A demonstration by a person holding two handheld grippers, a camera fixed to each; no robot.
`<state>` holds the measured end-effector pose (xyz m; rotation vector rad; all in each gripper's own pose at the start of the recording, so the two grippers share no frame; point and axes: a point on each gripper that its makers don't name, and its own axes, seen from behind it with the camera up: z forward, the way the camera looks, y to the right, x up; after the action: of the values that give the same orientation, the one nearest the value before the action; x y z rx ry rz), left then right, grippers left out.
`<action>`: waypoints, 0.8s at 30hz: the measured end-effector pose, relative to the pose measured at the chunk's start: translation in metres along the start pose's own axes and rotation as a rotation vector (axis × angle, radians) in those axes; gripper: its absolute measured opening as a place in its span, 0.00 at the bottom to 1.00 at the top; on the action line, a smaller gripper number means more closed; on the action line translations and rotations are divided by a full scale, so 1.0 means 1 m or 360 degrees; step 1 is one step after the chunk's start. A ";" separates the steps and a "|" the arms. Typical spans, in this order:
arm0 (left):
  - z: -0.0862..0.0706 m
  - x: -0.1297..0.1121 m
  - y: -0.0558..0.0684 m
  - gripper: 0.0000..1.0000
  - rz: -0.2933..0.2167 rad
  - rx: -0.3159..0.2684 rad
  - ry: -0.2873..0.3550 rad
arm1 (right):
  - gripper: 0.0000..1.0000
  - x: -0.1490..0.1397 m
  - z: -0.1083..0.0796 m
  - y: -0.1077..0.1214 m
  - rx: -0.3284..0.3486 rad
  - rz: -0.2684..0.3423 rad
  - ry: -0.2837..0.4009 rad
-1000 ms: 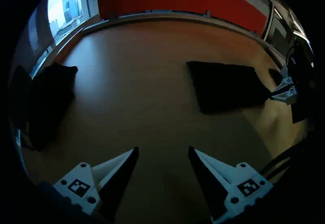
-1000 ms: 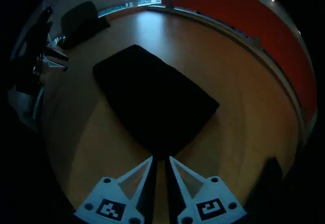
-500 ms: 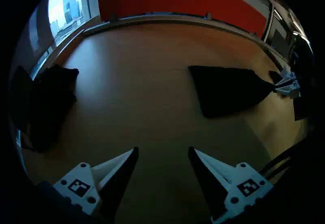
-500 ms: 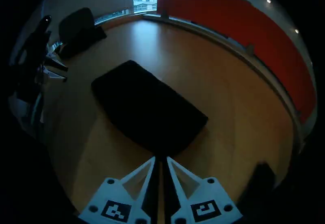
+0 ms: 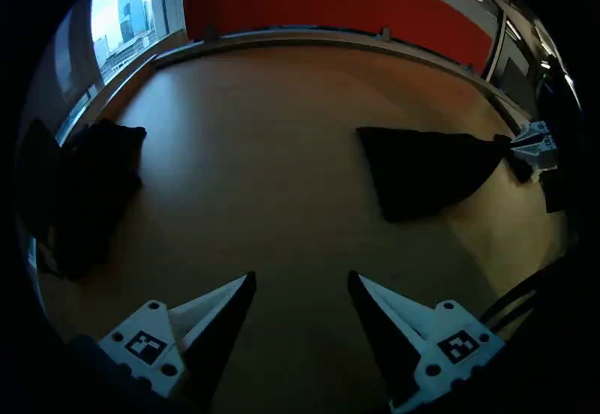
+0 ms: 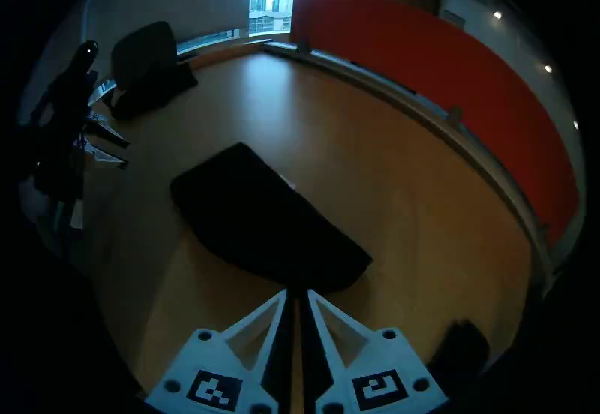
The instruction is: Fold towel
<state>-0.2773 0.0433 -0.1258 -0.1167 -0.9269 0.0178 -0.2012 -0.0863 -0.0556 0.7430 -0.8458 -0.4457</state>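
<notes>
A dark towel (image 5: 427,166) lies on the wooden table (image 5: 255,159), to the right in the left gripper view. My left gripper (image 5: 300,279) hovers open over bare table, well apart from the towel, with nothing between its fingers. At the far right of that view, my right gripper (image 5: 534,144) holds the towel's corner raised off the table. In the right gripper view, the towel (image 6: 262,223) stretches away from my right gripper (image 6: 296,295), whose fingers are shut on its near corner. The near part of the cloth is lifted and its far end rests on the table. The left gripper (image 6: 101,140) appears at the left there.
A black chair (image 5: 90,189) stands at the table's left edge, also the chair (image 6: 150,54) in the right gripper view. A red partition (image 5: 337,1) runs along the far edge. A small dark object (image 6: 461,346) lies beside the right gripper.
My right gripper has risen and pulled back with the towel's corner, peeling the near part of the cloth off the table. The left gripper has stayed where it was.
</notes>
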 end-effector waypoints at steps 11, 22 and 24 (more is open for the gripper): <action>-0.005 -0.001 0.001 0.90 -0.0006 -0.0005 0.0008 | 0.04 0.032 0.006 -0.007 0.0025 -0.0068 0.0049; -0.016 -0.003 -0.001 0.90 -0.0066 -0.0007 0.0032 | 0.04 0.091 0.018 -0.024 0.0094 -0.0227 0.0130; -0.018 -0.005 -0.001 0.90 -0.0078 -0.0009 0.0036 | 0.04 0.102 0.021 -0.030 0.0115 -0.0260 0.0141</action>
<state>-0.2656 0.0402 -0.1404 -0.0992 -0.9067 -0.0316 -0.1588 -0.1784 -0.0170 0.8964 -0.7239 -0.5256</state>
